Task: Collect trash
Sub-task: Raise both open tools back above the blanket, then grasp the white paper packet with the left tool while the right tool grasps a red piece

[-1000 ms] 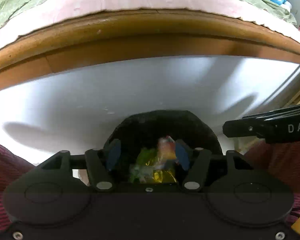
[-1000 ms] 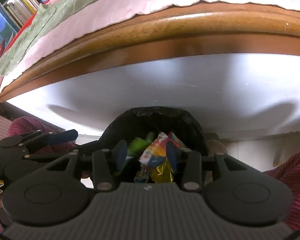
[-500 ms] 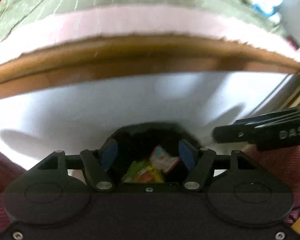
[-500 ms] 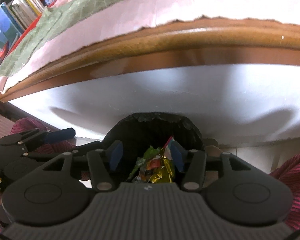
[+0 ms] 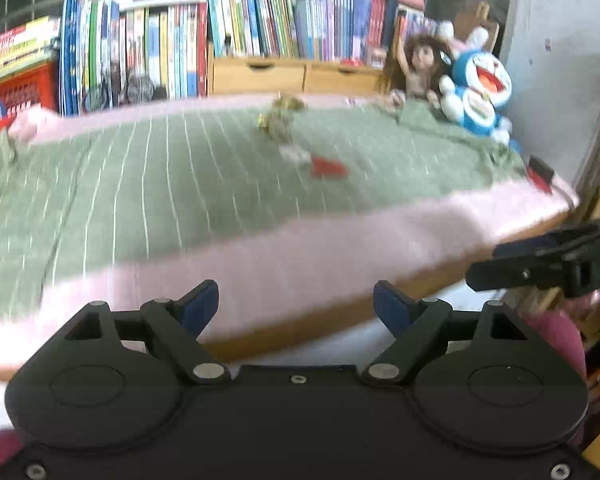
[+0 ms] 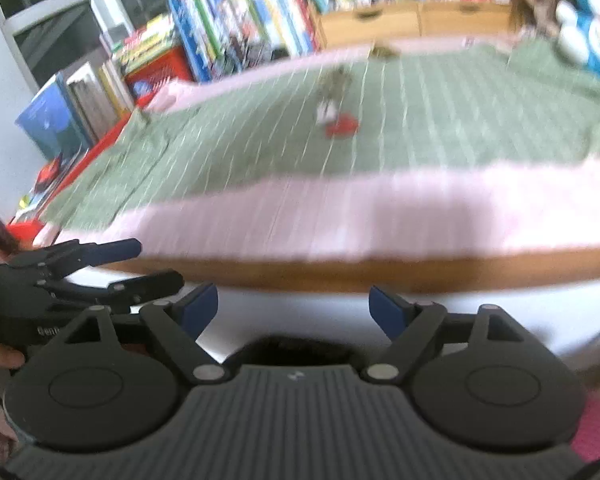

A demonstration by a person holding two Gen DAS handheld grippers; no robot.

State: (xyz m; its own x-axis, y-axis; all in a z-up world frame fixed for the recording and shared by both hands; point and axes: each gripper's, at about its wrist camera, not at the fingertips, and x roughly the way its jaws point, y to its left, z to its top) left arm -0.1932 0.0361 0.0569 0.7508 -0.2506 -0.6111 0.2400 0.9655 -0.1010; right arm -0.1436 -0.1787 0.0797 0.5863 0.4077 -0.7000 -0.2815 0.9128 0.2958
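Left gripper (image 5: 296,304): black hinged arms, 2 blue pads spread wide, nothing between them.
Books (image 5: 148,40): upright row of thin bright spines at the far left and back.
Bed cover (image 5: 160,184): soft green cloth with thin white stripes; pink fleecy blanket (image 5: 300,252) at its near edge, over a rounded wooden frame (image 6: 380,272).
Trash (image 5: 328,167): a red scrap, a pale scrap and a crumpled brownish wrapper (image 5: 280,120) lie mid-bed, blurred.
Bin (image 6: 296,350): only a dark rim shows under the right gripper; contents hidden.
Right gripper (image 6: 293,306): pads wide apart, empty.
Toys: a doll (image 5: 418,68) and a blue-and-white plush (image 5: 480,92) sit at the far right.
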